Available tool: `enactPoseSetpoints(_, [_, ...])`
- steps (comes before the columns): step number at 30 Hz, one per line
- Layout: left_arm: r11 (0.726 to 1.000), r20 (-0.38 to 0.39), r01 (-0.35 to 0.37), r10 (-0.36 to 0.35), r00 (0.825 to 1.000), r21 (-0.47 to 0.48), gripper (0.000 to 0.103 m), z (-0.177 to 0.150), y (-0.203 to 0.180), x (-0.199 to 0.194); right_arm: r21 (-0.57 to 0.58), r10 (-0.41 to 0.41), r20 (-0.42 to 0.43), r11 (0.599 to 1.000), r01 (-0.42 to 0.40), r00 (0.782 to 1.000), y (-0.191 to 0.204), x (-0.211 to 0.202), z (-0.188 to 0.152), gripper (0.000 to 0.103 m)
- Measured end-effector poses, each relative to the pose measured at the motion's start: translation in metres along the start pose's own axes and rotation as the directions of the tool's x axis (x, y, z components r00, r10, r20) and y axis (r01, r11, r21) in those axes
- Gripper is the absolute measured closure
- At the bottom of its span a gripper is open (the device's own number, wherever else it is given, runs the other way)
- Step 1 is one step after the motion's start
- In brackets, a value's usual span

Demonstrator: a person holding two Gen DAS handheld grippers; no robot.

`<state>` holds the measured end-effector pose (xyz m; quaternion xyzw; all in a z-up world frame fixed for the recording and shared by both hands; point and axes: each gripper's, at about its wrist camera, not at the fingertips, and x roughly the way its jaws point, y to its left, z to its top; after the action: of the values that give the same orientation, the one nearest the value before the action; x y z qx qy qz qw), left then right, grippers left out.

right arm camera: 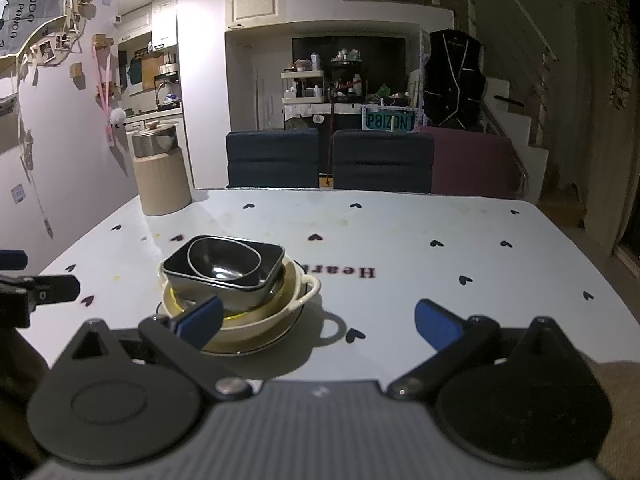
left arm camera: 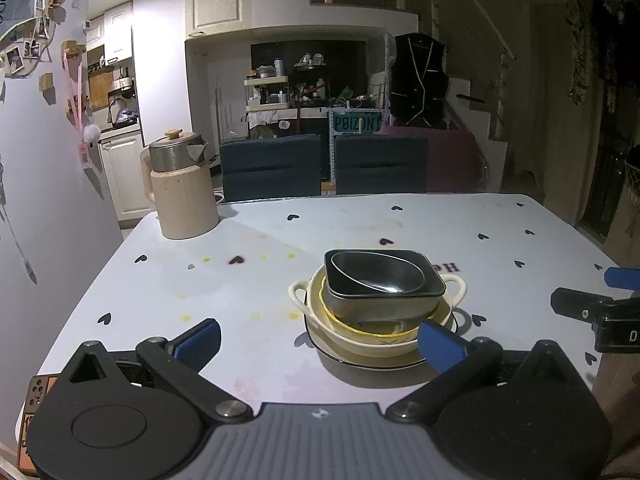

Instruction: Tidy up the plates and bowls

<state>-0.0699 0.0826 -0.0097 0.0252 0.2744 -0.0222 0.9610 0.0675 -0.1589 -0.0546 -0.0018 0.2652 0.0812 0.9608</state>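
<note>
Item: dish stack on the heart-print table (left arm camera: 360,220). Bottom up: black-rimmed plate (left arm camera: 360,360); cream two-handled bowl (left arm camera: 298,294); yellow-rimmed bowl (left arm camera: 362,326); dark rectangular dish (left arm camera: 432,284), tilted; oval metal bowl (left arm camera: 380,276) nested inside. Beige kettle (left arm camera: 182,196) stands well behind the stack, to its left. My left gripper (left arm camera: 320,342) spread wide, empty, just before the stack. My right gripper (right arm camera: 320,322) likewise wide, empty, to the stack's right.
</note>
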Motion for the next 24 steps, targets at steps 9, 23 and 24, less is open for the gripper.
enactPoseSetpoints(9, [1.0,0.0,0.001,-0.001,1.0,0.006,0.0,0.0001,-0.0002,0.0007,-0.005,0.001,-0.002,1.0,-0.001,1.0,0.0016,-0.0003,-0.0002,0.0])
enactPoseSetpoints(23, [1.0,-0.001,0.001,-0.001,1.0,0.009,0.0,-0.0008,-0.001,0.0015,-0.004,0.001,-0.001,1.0,-0.001,1.0,0.0017,-0.0001,-0.0003,0.0])
enactPoseSetpoints(24, [1.0,-0.001,0.001,-0.001,1.0,0.01,0.0,-0.0009,-0.0006,0.0018,-0.004,0.001,-0.001,1.0,-0.001,1.0,0.0018,-0.0002,-0.0004,0.0])
